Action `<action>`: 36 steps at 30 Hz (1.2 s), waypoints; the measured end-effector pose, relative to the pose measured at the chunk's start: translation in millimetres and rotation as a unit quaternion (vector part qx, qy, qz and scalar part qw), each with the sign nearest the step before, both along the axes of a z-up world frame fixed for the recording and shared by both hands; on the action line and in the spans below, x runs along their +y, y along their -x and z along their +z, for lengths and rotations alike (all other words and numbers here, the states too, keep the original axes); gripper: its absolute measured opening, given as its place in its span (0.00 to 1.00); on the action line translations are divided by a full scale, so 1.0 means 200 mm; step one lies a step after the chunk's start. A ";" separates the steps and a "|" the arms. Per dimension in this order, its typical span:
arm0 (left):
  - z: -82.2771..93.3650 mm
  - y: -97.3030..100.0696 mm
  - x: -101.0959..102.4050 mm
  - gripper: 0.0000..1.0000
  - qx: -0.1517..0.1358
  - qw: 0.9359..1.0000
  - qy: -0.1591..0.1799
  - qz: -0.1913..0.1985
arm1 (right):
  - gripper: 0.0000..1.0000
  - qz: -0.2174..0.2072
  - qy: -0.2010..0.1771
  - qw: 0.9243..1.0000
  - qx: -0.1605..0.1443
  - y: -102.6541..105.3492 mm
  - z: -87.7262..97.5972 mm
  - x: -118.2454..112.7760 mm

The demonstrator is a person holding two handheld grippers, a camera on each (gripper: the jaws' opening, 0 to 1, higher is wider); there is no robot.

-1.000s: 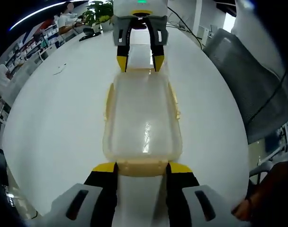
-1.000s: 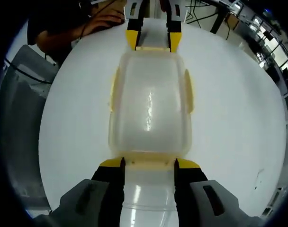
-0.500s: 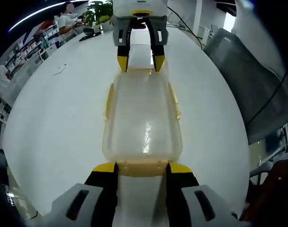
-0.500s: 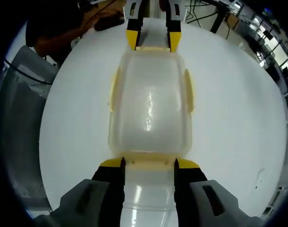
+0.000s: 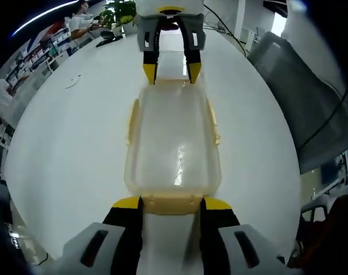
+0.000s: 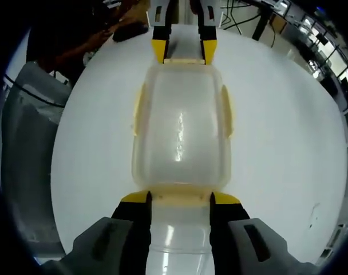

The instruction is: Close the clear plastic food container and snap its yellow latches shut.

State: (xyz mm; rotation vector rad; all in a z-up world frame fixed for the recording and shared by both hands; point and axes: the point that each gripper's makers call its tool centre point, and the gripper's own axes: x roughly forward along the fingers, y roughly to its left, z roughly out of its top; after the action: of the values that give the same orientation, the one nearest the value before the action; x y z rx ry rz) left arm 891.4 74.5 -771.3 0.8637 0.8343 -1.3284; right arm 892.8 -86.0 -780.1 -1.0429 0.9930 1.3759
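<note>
On the white round surface (image 5: 65,149) the clear plastic food container with pale yellow latches (image 5: 173,146) lies flat with its lid down, lengthwise between the two grippers. In the left gripper view, the left gripper (image 5: 171,203) stands with its yellow-tipped jaws spread to either side of the container's near end latch (image 5: 171,201), the tips touching it or just beside it; no firm clamping is visible. The right gripper (image 5: 171,67) meets the far end in the same manner. In the right gripper view, the right gripper (image 6: 180,198) brackets its near end latch (image 6: 180,197), jaws parted, and the left gripper (image 6: 184,50) sits at the far end. Side latches (image 6: 226,112) lie flat against the container walls. A grey mesh chair (image 5: 300,97) stands beside the surface.
</note>
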 end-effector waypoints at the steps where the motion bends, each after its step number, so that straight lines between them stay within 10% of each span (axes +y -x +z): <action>1: 0.01 0.00 0.00 0.33 0.000 1.000 0.000 0.000 | 0.36 0.001 0.000 1.000 0.000 0.00 0.01 0.00; 24: 0.27 0.04 0.06 0.32 -0.015 1.000 -0.018 0.012 | 0.36 0.015 -0.019 1.000 -0.003 0.08 0.25 0.03; 36: 0.43 0.05 -0.09 0.32 -0.028 0.999 -0.015 0.014 | 0.36 0.021 -0.019 1.000 -0.008 0.07 0.39 -0.10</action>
State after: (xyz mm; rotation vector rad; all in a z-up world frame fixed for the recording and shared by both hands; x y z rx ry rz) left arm 881.1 56.7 -685.3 0.9052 0.8219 -1.2647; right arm 879.3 -106.6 -702.4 -1.0497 0.9338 1.4125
